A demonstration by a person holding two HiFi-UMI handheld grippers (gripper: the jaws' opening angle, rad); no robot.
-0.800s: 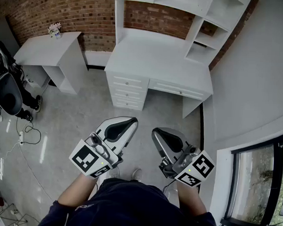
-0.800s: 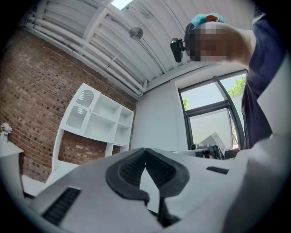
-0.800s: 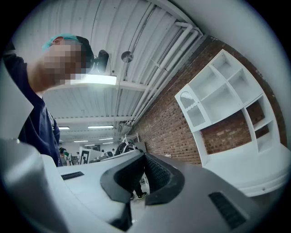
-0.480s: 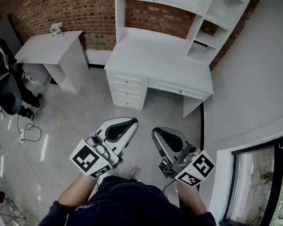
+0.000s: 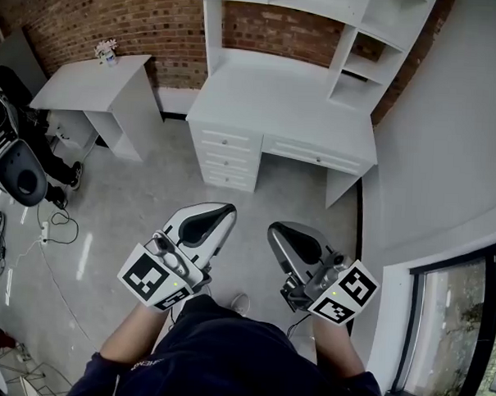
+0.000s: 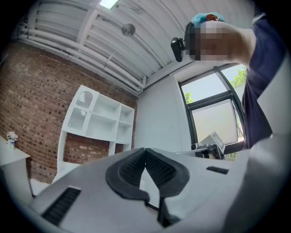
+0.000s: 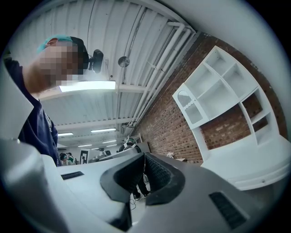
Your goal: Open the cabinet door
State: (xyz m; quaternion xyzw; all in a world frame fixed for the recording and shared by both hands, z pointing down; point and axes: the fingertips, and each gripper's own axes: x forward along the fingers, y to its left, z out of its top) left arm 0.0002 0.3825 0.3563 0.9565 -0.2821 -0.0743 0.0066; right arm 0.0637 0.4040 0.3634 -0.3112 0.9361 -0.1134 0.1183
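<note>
- Where is the cabinet door (image 6: 82, 103) seen?
- High on the white hutch (image 6: 102, 119), well ahead of both tools. The left gripper (image 6: 145, 150) and right gripper (image 7: 144, 155) are held shut, nothing between the jaws. Print on the sleeve (image 5: 142, 362) cannot be read.

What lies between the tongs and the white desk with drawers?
Only bare grey floor separates the left tongs and right tongs from the desk, seen in the head view.

Navy shirt (image 5: 233, 356); grey left hand-held gripper (image 5: 224, 208) and right hand-held gripper (image 5: 274, 229) bear marker cubes (image 5: 150, 277).
</note>
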